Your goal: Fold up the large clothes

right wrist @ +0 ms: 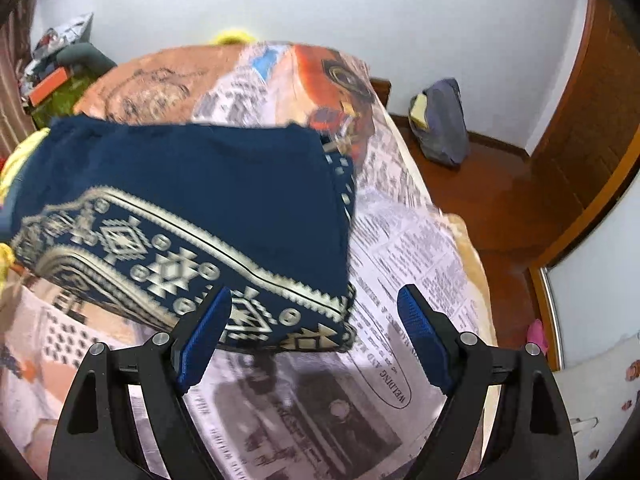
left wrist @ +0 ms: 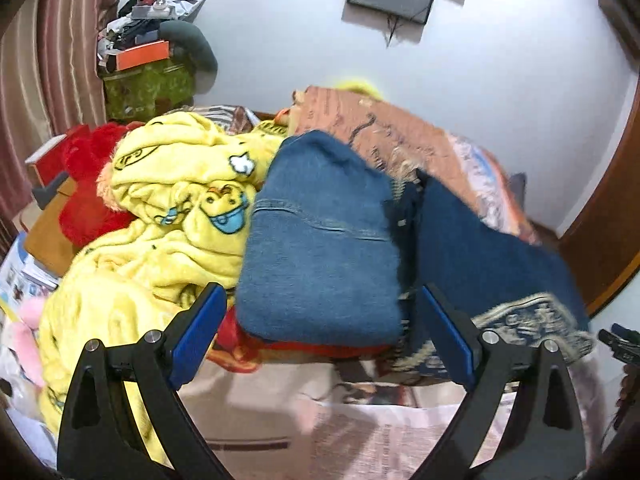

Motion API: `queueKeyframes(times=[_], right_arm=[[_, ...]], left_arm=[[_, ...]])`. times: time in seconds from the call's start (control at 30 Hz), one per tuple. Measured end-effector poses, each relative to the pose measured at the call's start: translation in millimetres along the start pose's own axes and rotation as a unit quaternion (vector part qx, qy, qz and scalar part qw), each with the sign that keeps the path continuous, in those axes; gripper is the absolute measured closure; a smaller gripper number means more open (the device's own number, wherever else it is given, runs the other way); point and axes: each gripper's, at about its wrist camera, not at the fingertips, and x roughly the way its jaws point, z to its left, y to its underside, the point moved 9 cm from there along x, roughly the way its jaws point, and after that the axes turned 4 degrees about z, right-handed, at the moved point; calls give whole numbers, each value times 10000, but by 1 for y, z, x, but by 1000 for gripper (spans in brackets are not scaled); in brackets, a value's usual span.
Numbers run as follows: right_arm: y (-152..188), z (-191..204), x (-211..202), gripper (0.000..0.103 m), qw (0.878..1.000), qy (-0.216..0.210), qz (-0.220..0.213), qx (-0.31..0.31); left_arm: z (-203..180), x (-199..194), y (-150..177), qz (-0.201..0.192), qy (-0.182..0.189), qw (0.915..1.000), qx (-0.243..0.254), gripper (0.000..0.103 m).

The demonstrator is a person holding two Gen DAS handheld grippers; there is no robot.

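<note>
A folded pair of blue jeans [left wrist: 320, 248] lies on the bed, straight ahead in the left wrist view. Beside it on the right lies a folded navy garment with a cream patterned border [left wrist: 500, 264], which fills the left half of the right wrist view [right wrist: 192, 184]. My left gripper [left wrist: 320, 300] stands open just short of the jeans, with nothing between its blue pads [left wrist: 200, 336]. My right gripper [right wrist: 316, 300] is open too, above the navy garment's near right corner and the newspaper-print bedsheet [right wrist: 412, 248]. Neither touches cloth.
A crumpled yellow cartoon blanket [left wrist: 172, 200] and a red plush [left wrist: 88, 184] are heaped left of the jeans. Boxes and clutter [left wrist: 148, 64] stack by the curtain. A grey bag [right wrist: 440, 124] sits on the wooden floor by the wall. The bed edge falls away at the right.
</note>
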Motion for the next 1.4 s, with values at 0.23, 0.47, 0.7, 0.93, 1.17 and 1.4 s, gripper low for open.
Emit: queueKeyframes(times=[0.23,0.47,0.7,0.93,1.17,1.4], right_arm=[[-25,40,-27,20,9974,-445,-553,-104],[-25,84,-4,20,9951,-900,-352,-204],[-6,92,27,20,9944,-1036,80,-191],[1,77,37,20,9927,-1168,273,148],[2,67,37,20,9912,-1242,253,383],[0,70,32,20,9906,-1306,169,365]], left_arm=[[-54,8,31,553,902,9943,-165,6],[-102,55,87,1587,1863,9671,-691,8],[-127,109,102,1964,2118,9526,-955,8],[-155,124,79,1822,2578,9423,-1118,15],[-192,79,44,1079,2844,9514,-491,29],[-182,103,36,798,2352,9657,-759,29]])
